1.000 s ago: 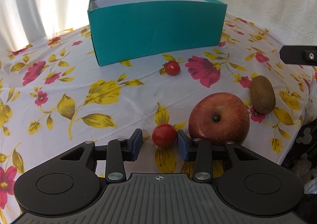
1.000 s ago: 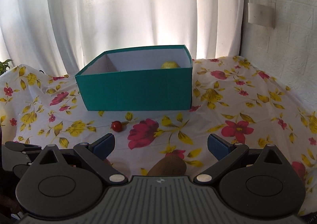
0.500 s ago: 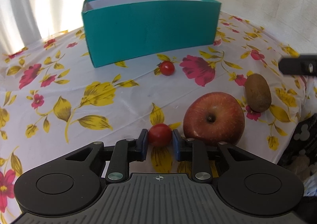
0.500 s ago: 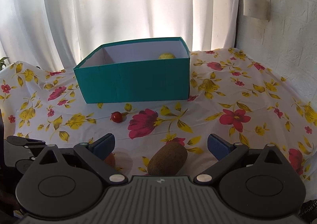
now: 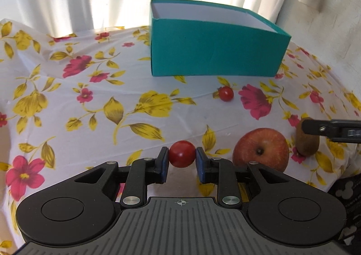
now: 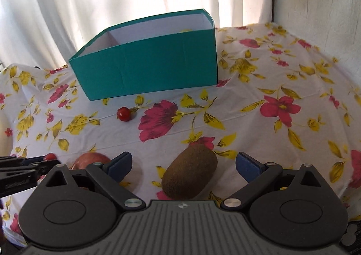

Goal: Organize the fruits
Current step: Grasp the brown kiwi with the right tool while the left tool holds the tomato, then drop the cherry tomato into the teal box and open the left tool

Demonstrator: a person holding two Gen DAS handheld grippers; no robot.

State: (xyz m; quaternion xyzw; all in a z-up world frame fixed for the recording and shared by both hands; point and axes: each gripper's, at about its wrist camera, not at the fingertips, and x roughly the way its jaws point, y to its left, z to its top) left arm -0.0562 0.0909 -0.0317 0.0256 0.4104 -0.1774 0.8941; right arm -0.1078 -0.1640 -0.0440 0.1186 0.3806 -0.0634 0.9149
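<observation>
Left wrist view: the left hand-held gripper (image 5: 182, 160) is clamped on a cherry tomato (image 5: 181, 153), its blue pads pressing the fruit from both sides at the fingertips. Whether the tomato is clear of the floral tablecloth (image 5: 94, 101) covering the worktop cannot be told. Just right of the gripper a red apple (image 5: 261, 149) sits on the cloth, and beyond it a kiwi (image 5: 305, 144) lies near the cloth's right edge, partly covered by a black finger of the other gripper. A second cherry tomato (image 5: 226, 93) rests on the cloth between the apple and the teal box (image 5: 214, 52), which stands open at the far side.

Right wrist view: the right hand-held gripper (image 6: 183, 164) stands wide, its jaws having just closed in slightly. The kiwi (image 6: 189, 170) lies on the cloth between the blue pads (image 6: 119, 162), touching neither. The apple (image 6: 90, 160) shows partly behind the left finger. The loose cherry tomato (image 6: 123, 114) lies ahead on the left, near the front wall of the teal box (image 6: 146, 67). A yellow item inside the box barely shows above the rim.
</observation>
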